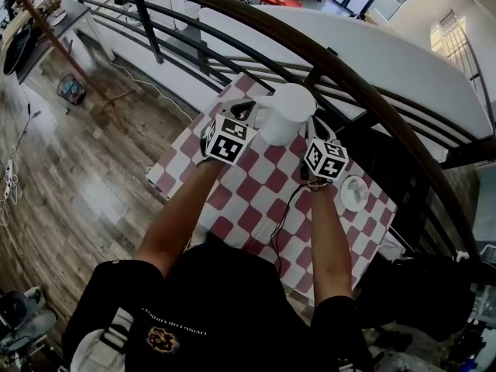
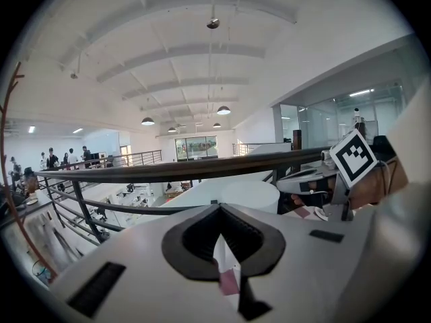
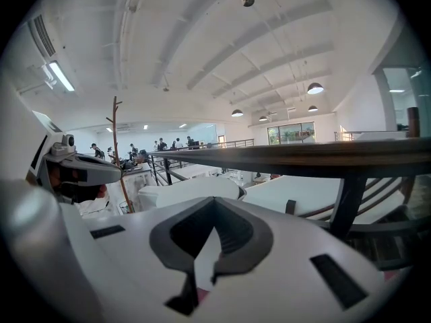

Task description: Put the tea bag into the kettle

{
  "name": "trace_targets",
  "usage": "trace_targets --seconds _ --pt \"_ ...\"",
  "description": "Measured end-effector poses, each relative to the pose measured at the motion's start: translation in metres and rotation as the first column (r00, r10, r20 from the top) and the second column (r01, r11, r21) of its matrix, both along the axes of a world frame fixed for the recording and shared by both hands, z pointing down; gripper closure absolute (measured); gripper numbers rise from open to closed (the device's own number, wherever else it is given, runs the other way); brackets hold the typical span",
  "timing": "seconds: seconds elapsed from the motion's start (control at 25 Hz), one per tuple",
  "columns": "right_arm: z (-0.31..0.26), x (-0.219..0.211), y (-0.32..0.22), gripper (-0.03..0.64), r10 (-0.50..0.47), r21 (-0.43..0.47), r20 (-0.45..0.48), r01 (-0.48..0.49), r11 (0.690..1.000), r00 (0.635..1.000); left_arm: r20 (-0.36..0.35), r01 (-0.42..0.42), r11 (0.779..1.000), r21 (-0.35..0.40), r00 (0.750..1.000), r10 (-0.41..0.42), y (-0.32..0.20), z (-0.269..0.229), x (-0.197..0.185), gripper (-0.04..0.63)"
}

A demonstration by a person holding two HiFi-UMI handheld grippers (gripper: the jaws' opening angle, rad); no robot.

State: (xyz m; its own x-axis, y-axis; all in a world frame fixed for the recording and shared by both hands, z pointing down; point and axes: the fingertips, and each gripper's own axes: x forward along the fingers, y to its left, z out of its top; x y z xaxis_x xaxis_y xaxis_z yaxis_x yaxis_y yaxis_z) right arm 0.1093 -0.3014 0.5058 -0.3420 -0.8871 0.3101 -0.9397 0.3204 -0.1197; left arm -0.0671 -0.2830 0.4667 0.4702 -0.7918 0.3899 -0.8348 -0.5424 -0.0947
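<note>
**Step in hand:** handling the tea bag at the kettle (image 1: pixel 287 113), which stands between the two tongs, just ahead of both.

**Left tongs** (image 2: pixel 225 247): closed on a thin white left slip (image 2: pixel 229 269) with a pink end.

**Right tongs** (image 3: pixel 212 242): closed on a matching right slip (image 3: pixel 204 260).

Both slips are probably tea bag paper. Which one carries the bag cannot be told.

**Next move:** bring the bag over the kettle mouth, then release.

**Clearance:**
- The railing (image 1: pixel 372 91) runs just beyond the tongs.
- A round dish (image 1: pixel 355 194) lies on the counter (image 1: pixel 232 208), behind and outboard of the right tongs.
- The space above looks free.
</note>
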Motion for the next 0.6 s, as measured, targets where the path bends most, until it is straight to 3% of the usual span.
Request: trace_targets --seconds 0.2,0.6 --pt "-0.006 -0.002 0.005 0.606 -0.008 0.013 -0.003 0.008 1.000 1.000 -0.017 -0.008 1.000 0.025 1.000 0.009 0.001 -0.012 0.000 0.597" --pt "-0.068 -0.002 0.042 0.606 -0.021 0.130 -0.042 0.026 0.991 0.999 -0.054 -0.066 0.995 0.075 0.996 0.070 0.021 -0.045 0.006 0.597"
